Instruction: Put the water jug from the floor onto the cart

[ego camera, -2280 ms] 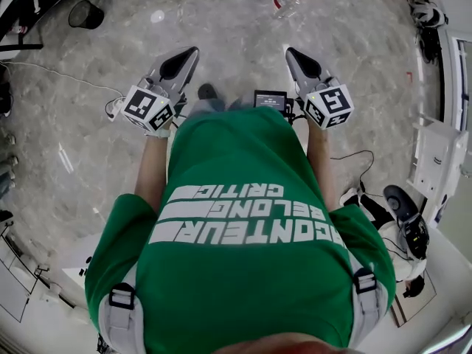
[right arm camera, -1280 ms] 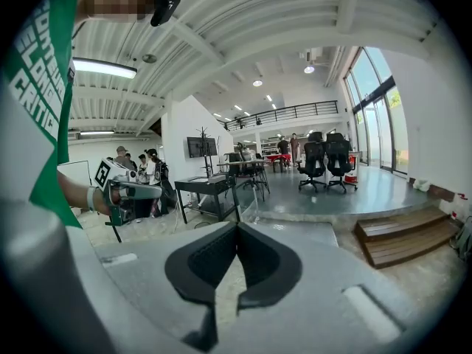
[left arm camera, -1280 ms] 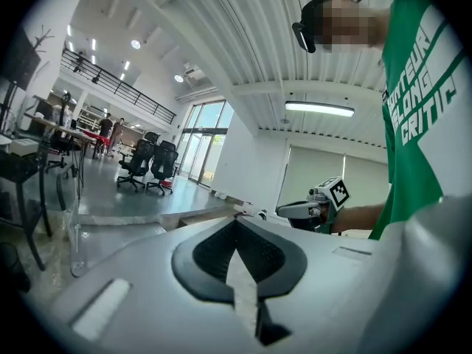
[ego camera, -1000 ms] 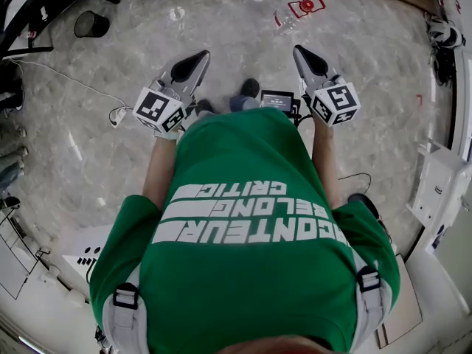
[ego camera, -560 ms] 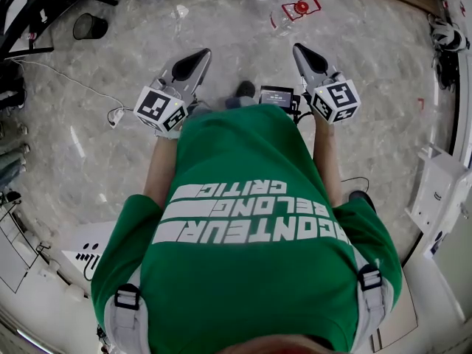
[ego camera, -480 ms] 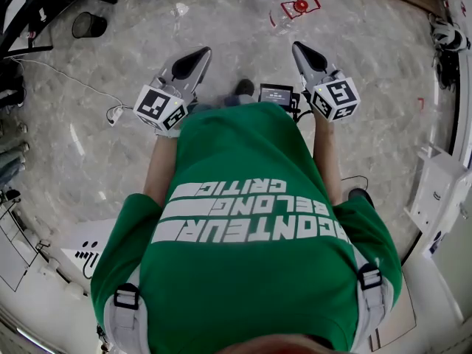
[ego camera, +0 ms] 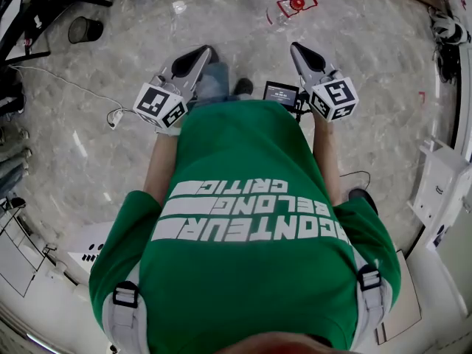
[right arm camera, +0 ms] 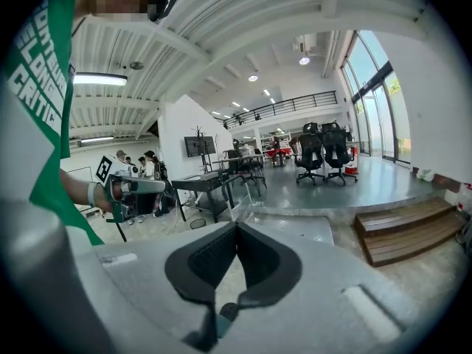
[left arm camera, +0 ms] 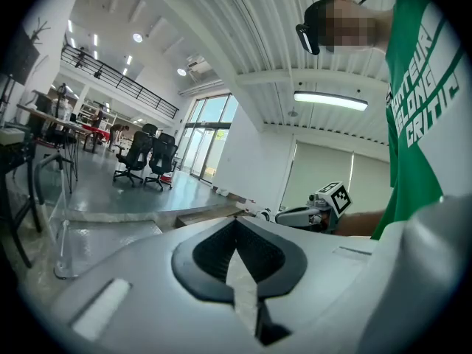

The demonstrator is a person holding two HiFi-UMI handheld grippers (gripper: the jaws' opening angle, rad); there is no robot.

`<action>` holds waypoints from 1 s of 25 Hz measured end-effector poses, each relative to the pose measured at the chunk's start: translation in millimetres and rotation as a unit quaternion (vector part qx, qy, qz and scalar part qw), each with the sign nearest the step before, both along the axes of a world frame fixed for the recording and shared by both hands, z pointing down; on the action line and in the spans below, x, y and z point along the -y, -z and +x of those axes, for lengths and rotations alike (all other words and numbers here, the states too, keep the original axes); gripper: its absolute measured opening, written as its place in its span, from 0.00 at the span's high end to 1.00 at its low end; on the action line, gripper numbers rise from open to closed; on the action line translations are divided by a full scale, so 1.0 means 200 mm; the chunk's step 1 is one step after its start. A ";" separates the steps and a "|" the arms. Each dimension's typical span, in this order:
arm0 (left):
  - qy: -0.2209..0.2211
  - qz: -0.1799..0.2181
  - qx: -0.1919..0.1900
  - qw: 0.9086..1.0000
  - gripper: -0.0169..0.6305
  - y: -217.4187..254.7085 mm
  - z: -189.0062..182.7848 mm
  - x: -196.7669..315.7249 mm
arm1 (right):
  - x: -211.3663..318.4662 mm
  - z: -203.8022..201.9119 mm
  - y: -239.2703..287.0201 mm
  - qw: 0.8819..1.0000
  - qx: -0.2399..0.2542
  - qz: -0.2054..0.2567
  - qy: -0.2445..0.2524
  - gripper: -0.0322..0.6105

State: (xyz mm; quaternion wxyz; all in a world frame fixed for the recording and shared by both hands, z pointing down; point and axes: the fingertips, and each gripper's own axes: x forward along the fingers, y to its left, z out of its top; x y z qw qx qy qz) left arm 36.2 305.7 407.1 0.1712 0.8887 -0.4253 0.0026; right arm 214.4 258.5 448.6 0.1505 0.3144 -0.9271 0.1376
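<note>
Clear water jug (ego camera: 289, 7) lies on floor (ego camera: 110, 161) at 1 o'clock, well ahead of left gripper (ego camera: 198, 53) and right gripper (ego camera: 298, 49). Both have jaws closed and empty. Jug probably smooth, slippery, heavy if full; best hold likely the red-capped neck end.

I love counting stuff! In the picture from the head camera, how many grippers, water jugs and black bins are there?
Grippers: 2 (left gripper, right gripper)
Water jug: 1
Black bin: 1
Total: 4

Left claw (ego camera: 200, 52), right claw (ego camera: 297, 49), both held forward — jaws together, empty
</note>
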 end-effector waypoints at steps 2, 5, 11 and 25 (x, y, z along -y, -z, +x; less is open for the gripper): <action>-0.011 0.003 -0.003 1.000 0.95 0.00 0.01 0.06 | 0.03 0.02 0.00 1.000 -0.001 0.001 -0.012 0.97; -0.031 0.010 -0.001 0.999 0.95 0.01 0.05 0.18 | 0.10 0.08 -0.01 0.999 -0.003 -0.007 -0.038 0.97; -0.046 0.022 -0.005 0.999 0.95 0.06 0.02 0.41 | 0.28 0.10 -0.01 0.998 -0.012 -0.010 -0.060 0.97; -0.060 0.010 -0.016 0.998 0.95 0.02 -0.20 0.75 | 0.62 -0.16 -0.05 0.998 -0.033 -0.027 -0.056 0.97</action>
